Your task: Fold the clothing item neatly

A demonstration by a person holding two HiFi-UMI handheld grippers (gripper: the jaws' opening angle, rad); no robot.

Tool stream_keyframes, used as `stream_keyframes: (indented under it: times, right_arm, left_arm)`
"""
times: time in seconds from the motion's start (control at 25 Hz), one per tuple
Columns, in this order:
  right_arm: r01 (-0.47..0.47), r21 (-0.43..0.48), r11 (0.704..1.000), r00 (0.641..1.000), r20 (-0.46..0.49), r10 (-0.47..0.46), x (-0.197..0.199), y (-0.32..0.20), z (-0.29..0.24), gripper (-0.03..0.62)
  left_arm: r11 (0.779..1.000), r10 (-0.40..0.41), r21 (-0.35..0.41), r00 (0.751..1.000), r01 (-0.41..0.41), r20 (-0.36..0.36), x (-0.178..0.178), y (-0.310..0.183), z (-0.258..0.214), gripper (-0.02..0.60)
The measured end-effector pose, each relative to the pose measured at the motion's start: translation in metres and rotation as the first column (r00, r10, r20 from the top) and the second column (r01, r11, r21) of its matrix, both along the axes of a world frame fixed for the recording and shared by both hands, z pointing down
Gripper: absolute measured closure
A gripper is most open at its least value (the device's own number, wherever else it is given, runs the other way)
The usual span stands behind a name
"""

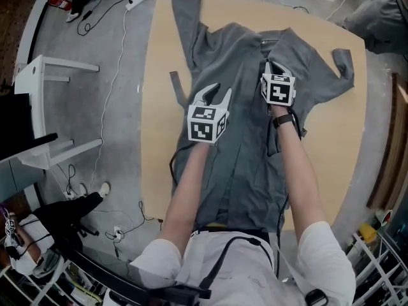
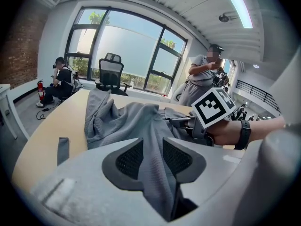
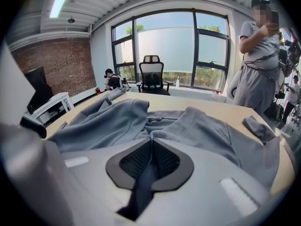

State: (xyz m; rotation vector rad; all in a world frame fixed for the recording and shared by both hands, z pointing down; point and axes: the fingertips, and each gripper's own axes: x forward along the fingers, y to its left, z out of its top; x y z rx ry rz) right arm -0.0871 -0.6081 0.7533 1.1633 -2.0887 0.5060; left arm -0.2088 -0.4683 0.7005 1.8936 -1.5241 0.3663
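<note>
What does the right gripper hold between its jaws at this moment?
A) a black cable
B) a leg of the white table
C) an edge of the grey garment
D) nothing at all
C: in the right gripper view, the right gripper has its jaws shut on a thin edge of the grey garment.

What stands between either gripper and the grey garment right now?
Nothing visible. The left gripper and right gripper each have a fold of the grey garment pinched between their jaws, over the table.
</note>
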Motion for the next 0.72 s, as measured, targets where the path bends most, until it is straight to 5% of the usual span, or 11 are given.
stream_keyframes:
  times: [0.2,0.32,0.4,0.48,0.72]
  right_arm:
    - [0.04,0.035,0.999,0.987,0.153,-0.045,-0.028,0.013,-0.039,0.583]
    - [0.087,0.011,0.996,0.986,0.139,-0.088,-0.044,0.015,-0.028,0.577]
    - [0.076,-0.024,0.997,0.991,0.11,-0.073,-0.04,0.015,-0.012,0.497]
    - [0.05,-0.03,0.998,0.992,0.117,-0.047,-0.034,0.017,-0.009,0.439]
    - [-0.015,0.046,0.999,0.973,0.232,0.004,-0.004,0.042,-0.054,0.439]
  left_arm:
    - [0.999,-0.029,0.02,1.0,0.029,-0.003,-0.015,0.001,-0.005,0.446]
    - [0.999,-0.048,0.02,0.999,0.048,-0.002,-0.027,-0.001,-0.003,0.446]
    - [0.999,-0.052,0.007,0.999,0.052,0.009,-0.039,-0.002,0.001,0.446]
    - [0.997,-0.073,-0.004,0.997,0.073,0.039,-0.066,-0.008,0.006,0.446]
    - [0.99,-0.139,-0.008,0.974,0.142,0.176,-0.156,-0.073,0.018,0.446]
